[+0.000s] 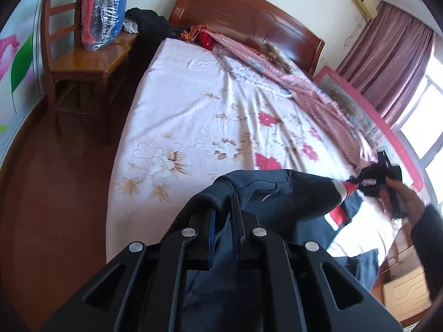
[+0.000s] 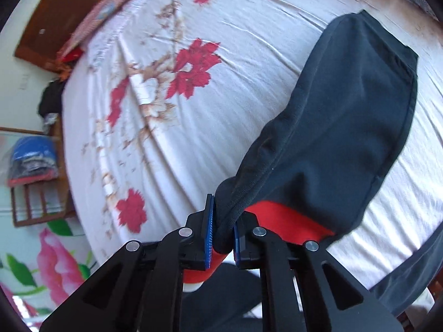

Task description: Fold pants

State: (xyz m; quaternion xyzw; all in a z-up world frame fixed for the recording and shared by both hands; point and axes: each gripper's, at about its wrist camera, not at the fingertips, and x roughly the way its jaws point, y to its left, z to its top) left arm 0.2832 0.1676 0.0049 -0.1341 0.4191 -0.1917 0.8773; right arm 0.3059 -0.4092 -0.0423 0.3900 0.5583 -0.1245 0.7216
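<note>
Both grippers, left gripper (image 1: 223, 218) and right gripper (image 2: 223, 235), clamp the pants (image 2: 332, 138) above the bed (image 2: 249, 55); folding looks barely begun.

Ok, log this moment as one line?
left gripper: shut on pants | right gripper: shut on pants | pants lifted over floral bedsheet | fold not done

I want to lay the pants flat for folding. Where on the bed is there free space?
The bare sheet between the chair-side edge and the pink blanket is free. It is crowded along the headboard and window side, where the blanket lies. Both grippers, left gripper and right gripper, hold the pants.
</note>
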